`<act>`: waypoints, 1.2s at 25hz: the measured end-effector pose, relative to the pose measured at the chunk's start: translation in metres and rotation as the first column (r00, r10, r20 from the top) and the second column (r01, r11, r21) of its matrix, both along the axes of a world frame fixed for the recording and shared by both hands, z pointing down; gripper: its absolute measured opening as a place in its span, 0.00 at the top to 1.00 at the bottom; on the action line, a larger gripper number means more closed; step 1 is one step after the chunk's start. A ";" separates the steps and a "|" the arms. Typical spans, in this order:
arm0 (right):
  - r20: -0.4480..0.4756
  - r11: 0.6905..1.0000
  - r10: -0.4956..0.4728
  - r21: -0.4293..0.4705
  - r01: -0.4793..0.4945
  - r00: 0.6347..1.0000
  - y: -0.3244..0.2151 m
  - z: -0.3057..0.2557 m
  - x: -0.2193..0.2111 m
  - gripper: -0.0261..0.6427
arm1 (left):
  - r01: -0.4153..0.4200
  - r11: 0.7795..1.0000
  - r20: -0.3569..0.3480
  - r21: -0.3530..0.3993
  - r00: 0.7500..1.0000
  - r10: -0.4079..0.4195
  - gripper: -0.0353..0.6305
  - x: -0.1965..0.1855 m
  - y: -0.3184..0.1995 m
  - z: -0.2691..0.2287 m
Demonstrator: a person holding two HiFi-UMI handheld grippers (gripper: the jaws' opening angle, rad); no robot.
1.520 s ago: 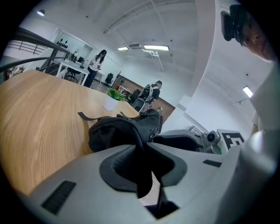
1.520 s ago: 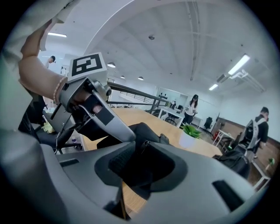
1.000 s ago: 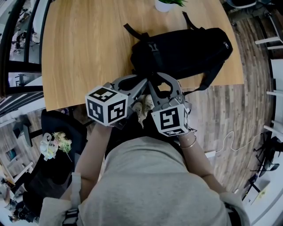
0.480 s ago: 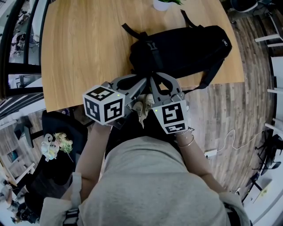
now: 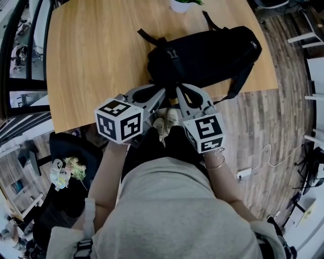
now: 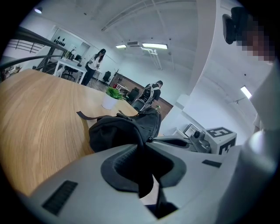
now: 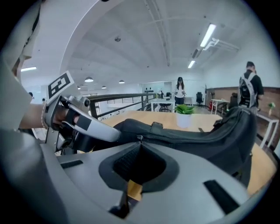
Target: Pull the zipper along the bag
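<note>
Table is carrying the bag along its near edge, long axis running parallel to that edge. Left hand-held gripper is pinching bag fabric at the bag's left end. Right hand-held gripper, just beside it, has just been closing and is now pinching the zipper pull. The zipper is stretching rightward from there.

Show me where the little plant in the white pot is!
In the head view the potted plant sits at the top edge, on the wooden table just beyond the black backpack.
</note>
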State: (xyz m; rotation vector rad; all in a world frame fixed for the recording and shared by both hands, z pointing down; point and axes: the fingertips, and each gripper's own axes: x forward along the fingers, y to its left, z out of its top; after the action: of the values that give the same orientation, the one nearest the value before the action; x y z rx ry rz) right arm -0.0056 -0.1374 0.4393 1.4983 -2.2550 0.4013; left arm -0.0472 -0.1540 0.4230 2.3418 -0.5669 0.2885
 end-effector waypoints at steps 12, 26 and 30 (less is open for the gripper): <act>0.026 0.999 0.044 0.006 -0.044 0.999 -0.002 -0.010 0.016 0.95 | 0.027 0.998 0.015 0.062 0.999 -0.028 0.88 -0.004 -0.005 -0.005; 0.051 0.999 -0.031 0.036 0.029 0.998 -0.020 -0.022 0.091 0.95 | 0.332 0.942 0.081 0.052 0.939 -0.335 0.88 -0.013 -0.017 0.001; 0.049 0.998 -0.034 0.049 0.031 0.998 -0.030 -0.029 0.126 0.95 | 0.396 0.917 0.087 0.049 0.913 -0.399 0.89 -0.020 -0.017 -0.001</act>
State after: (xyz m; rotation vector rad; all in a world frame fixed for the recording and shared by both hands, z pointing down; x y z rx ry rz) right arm 0.1204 -0.1675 0.4105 1.4890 -2.3397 0.3808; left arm -0.0670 -0.1715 0.4220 2.1840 -1.0824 0.2016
